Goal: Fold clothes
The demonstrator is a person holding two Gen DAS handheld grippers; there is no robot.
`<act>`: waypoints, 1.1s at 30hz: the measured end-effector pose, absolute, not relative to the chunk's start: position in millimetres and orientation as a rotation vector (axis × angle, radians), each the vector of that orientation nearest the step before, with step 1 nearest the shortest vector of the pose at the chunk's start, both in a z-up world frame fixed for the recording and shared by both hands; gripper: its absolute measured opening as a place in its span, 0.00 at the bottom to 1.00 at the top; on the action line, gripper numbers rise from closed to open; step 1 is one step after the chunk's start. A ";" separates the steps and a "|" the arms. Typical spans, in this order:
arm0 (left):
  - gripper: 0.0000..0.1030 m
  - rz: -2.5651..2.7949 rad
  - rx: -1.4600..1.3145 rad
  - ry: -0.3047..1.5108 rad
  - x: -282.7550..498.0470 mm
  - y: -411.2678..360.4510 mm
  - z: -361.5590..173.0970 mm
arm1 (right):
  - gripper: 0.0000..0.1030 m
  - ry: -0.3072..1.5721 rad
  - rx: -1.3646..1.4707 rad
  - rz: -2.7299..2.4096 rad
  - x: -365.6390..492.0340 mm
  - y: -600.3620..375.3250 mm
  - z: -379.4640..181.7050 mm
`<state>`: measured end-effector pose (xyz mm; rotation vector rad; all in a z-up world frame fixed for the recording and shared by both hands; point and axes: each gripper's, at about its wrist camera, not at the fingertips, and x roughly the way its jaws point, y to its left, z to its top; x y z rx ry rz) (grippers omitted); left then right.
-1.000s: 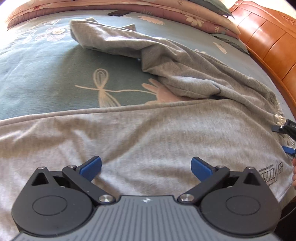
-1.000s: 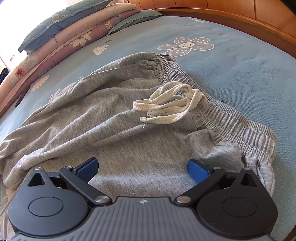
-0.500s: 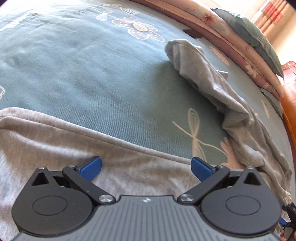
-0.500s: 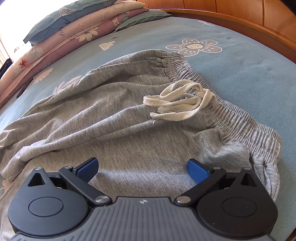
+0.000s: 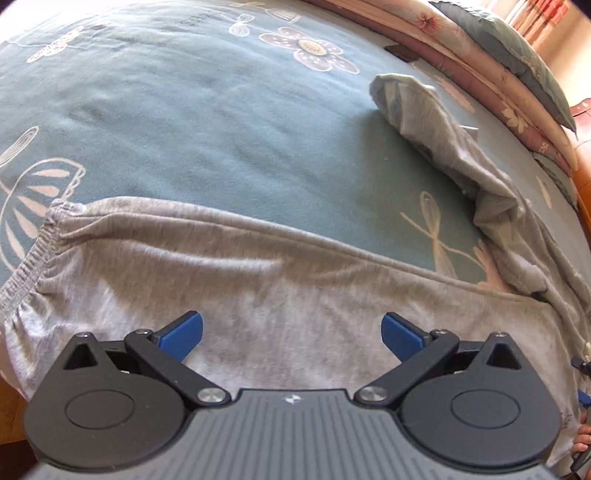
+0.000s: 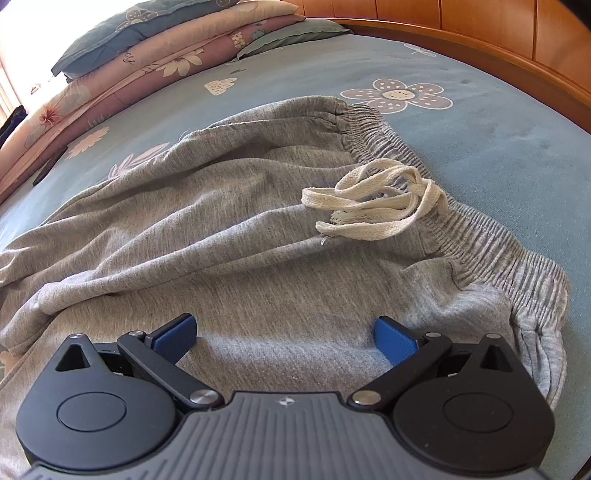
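sweatpants (image 6: 207, 236) in grey lie spread on the bed (image 6: 498, 122), over a teal sheet printed with flowers and dragonflies. in the right wrist view the elastic waistband (image 6: 480, 236) runs along the right side of the garment, gathered and wrinkled, with a cream drawstring (image 6: 373, 206) heaped loosely on the fabric just beside it. the cloth is creased, with long folds running toward the left. in the left wrist view one leg (image 5: 295, 291) lies flat across the near part of the bed, its ribbed cuff (image 5: 33, 254) at the far left, while the other leg (image 5: 454, 147) trails away crumpled toward the upper right.

the left gripper (image 5: 291, 334) hangs over the near leg with its blue fingers (image 5: 181, 334) spread wide apart, nothing between them. the right gripper (image 6: 286, 338) hangs over the hip area near the waistband, its fingers (image 6: 395, 339) equally wide apart and holding nothing. whether either touches the cloth cannot be told.

folded quilts (image 6: 155, 62) and a pillow (image 6: 291, 35) are stacked along the far edge of the bed. a wooden bed frame (image 6: 517, 40) curves behind it. a small dark flat object (image 6: 50, 166) lies on the sheet near the quilts.
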<state>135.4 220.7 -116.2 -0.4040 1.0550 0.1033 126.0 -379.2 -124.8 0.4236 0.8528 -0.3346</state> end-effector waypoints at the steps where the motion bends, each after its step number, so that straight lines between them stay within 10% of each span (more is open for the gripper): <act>1: 0.99 0.136 -0.416 1.038 132.4 229.8 -119.5 | 1.00 0.853 0.425 -0.333 125.9 -379.2 -124.8; 33: 0.99 0.197 -0.553 0.960 148.7 254.0 -111.5 | 1.00 0.859 0.414 -0.300 123.5 -379.0 -125.3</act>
